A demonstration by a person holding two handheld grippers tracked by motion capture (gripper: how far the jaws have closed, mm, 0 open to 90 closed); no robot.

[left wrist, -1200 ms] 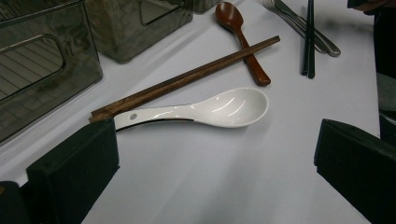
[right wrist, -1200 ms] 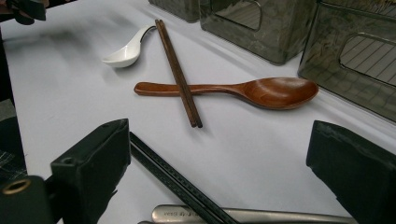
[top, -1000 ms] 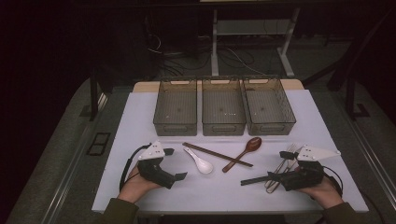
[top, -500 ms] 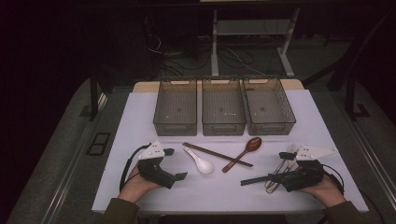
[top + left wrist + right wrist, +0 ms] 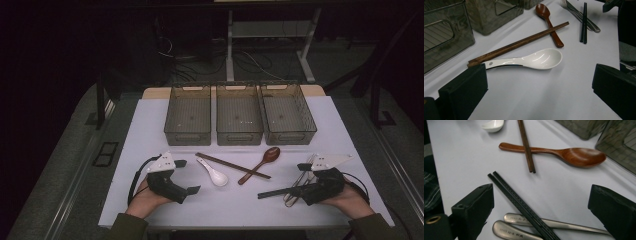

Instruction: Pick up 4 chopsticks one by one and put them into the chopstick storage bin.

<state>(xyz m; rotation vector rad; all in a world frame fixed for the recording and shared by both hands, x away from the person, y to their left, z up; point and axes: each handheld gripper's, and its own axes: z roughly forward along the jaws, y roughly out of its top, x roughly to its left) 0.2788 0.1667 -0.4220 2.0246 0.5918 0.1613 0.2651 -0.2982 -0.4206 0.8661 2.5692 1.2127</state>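
My left gripper rests open on the white table, its jaws wide apart just short of a white ceramic spoon. A pair of brown chopsticks lies crossed over a wooden spoon. My right gripper is open too. Black chopsticks lie between its jaws, across two metal cutlery handles. Neither gripper holds anything.
Three see-through bins stand side by side at the back of the table. A person's hands hold both grippers near the front edge. Dark floor, cables and a stand lie beyond the table.
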